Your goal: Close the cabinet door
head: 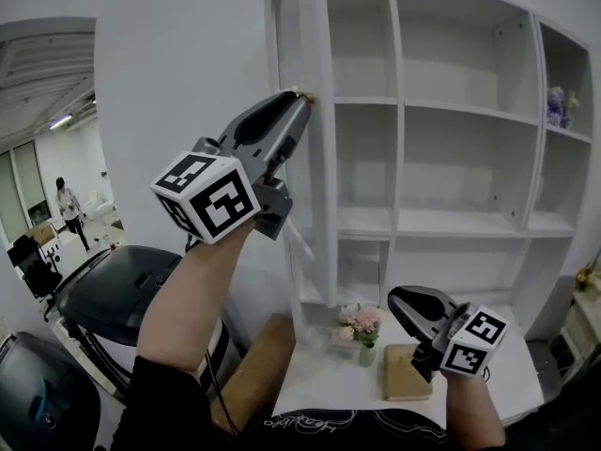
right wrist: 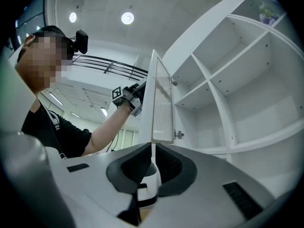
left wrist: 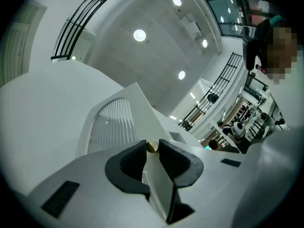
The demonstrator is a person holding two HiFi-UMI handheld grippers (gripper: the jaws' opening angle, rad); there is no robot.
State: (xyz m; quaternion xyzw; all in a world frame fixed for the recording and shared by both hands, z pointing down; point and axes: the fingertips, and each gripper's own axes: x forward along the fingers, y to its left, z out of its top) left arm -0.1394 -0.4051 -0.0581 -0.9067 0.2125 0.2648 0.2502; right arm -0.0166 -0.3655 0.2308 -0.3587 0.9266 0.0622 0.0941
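The white cabinet door (head: 316, 148) stands open, edge-on to me in the head view, with a louvred panel (right wrist: 160, 101). A small gold knob (left wrist: 152, 146) sits on its edge, and my left gripper (head: 302, 101) is raised to it. In the left gripper view that gripper (left wrist: 152, 148) has its two black pads shut on the knob. My right gripper (head: 399, 299) hangs low, in front of the desk under the shelves. Its jaws (right wrist: 153, 151) are shut with nothing between them, and they point up at the door's lower edge without touching it.
Open white shelves (head: 451, 111) fill the cabinet, with purple flowers (head: 561, 106) at the far right. On the desk stand a small flower vase (head: 362, 332) and a tan book (head: 406, 372). Black bins (head: 122, 294) and a wooden board (head: 258, 365) are at lower left.
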